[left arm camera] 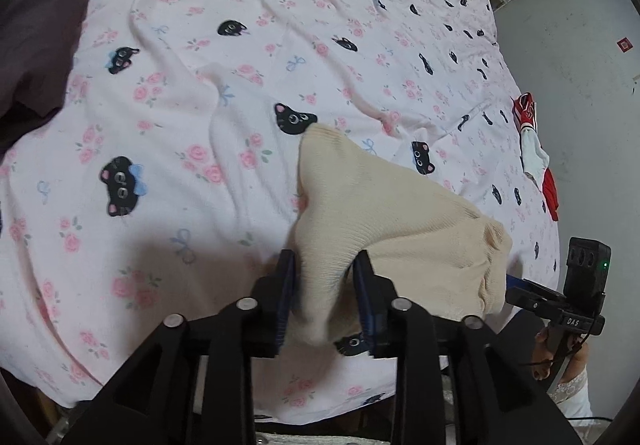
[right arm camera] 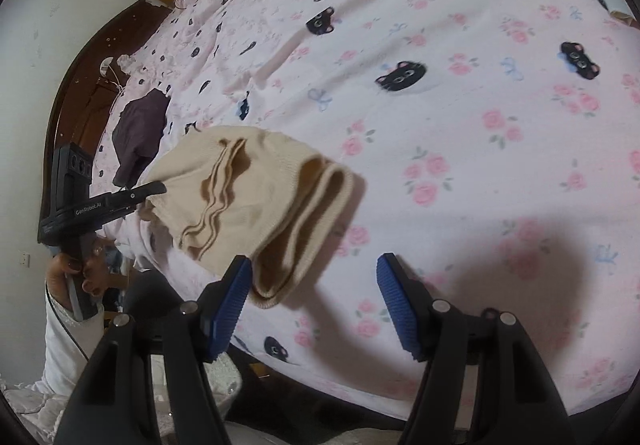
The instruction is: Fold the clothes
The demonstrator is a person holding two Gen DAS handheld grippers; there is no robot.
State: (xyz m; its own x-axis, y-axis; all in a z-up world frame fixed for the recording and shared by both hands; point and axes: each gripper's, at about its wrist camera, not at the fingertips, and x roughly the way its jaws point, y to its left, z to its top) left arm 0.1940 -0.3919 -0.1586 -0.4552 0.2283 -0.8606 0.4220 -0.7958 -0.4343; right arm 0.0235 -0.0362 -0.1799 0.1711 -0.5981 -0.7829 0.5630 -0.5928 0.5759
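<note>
Cream sock (left arm camera: 384, 201) pinched in left claw (left arm camera: 324, 301); right claw (right arm camera: 314, 297) gapes wide, empty.

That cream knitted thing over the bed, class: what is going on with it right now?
A person is handling a cream knitted garment with two handheld tools over a bed with a pink cat-print sheet. The left tool is shut on one end of it, lifting it off the sheet. The right tool is open, one pad beside the garment's folded edge, not gripping. A dark purple garment and a red-and-white one lie farther off.
</note>
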